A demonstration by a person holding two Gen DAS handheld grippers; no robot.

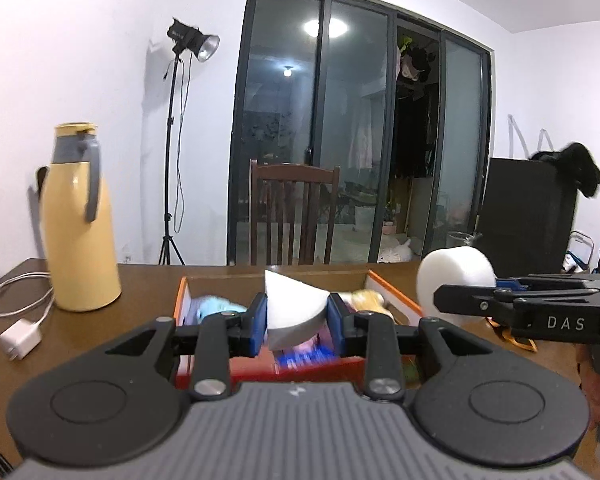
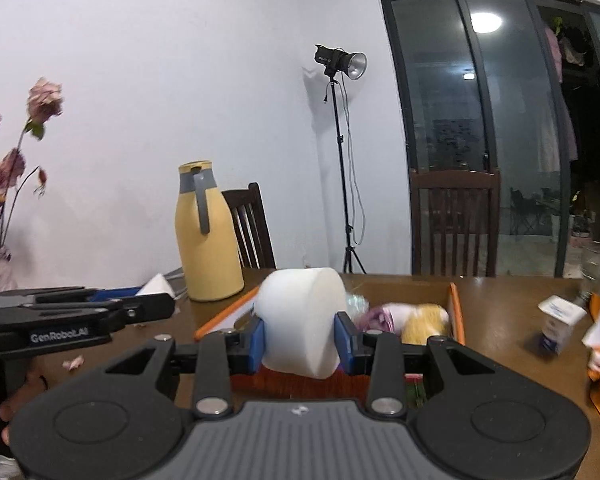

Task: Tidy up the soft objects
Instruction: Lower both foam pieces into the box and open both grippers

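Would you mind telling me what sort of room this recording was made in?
Most likely a dining room in a home: a wooden table with dining chairs, a yellow jug, and sliding glass doors. A studio lamp on a stand suggests it was set up for filming.

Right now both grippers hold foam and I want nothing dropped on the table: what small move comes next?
Probably carry both pieces a little forward and lower them. The left gripper clamps the foam wedge and the right gripper the foam cylinder, both just short of the orange-edged box.
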